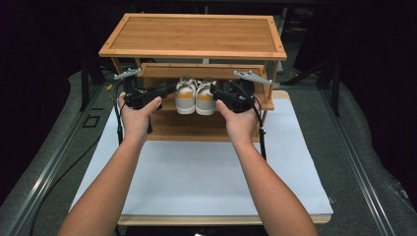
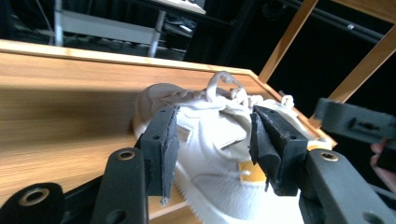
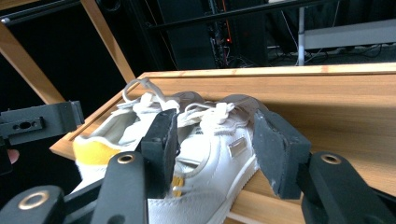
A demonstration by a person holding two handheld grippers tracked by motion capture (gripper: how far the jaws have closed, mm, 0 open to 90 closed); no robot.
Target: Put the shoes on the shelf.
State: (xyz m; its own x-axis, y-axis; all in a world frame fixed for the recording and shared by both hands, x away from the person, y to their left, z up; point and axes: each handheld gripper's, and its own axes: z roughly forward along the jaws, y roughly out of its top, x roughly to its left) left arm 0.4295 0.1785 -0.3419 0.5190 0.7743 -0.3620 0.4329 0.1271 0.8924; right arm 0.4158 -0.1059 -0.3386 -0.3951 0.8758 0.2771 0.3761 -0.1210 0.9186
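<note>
The bamboo shoe rack (image 1: 193,37) is the big thing here, with a pair of white sneakers (image 1: 195,97) heel-out on its middle shelf (image 1: 169,104), right between the two hands. The left gripper (image 1: 169,90) and right gripper (image 1: 216,92) flank the pair, both with jaws spread and nothing pinched.

What could go wrong: each sneaker already hangs its heel over the shelf's front edge, so I'd guess a sloppy squeeze on the soft upper could tip one off onto the white mat (image 1: 206,172) (or snag those loose laces).

From above you mostly get heels and hands. The left gripper view shows the left sneaker (image 2: 224,154) sitting between the pads (image 2: 163,149) without contact; the right gripper view shows the same gap around the right sneaker (image 3: 210,154).
</note>
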